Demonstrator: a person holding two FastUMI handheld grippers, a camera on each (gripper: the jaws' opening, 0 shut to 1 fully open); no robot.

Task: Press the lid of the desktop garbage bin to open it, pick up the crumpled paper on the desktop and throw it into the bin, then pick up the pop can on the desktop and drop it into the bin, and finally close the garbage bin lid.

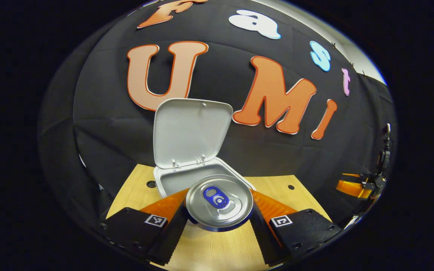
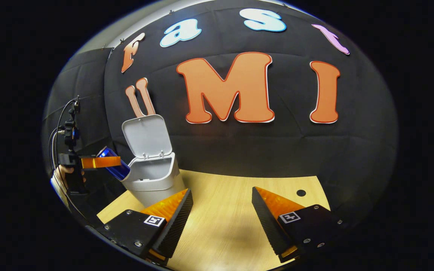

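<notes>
A blue pop can (image 1: 219, 201) with a silver top is clamped between both fingers of my left gripper (image 1: 219, 210), held in the air just in front of the white bin (image 1: 171, 182). The bin's lid (image 1: 190, 131) stands up, open. In the right gripper view the same can (image 2: 113, 163) hangs tilted beside the bin's (image 2: 153, 177) rim, held by the left gripper (image 2: 100, 162) with a hand behind it. My right gripper (image 2: 222, 218) is open over the wooden desktop, nothing between its fingers.
The light wooden desktop (image 2: 224, 195) has a dark round hole (image 2: 301, 193) at its far right; two more holes (image 1: 151, 184) flank the bin. Black cloth walls close in behind the table. The right gripper (image 1: 356, 186) shows at the far right in the left gripper view.
</notes>
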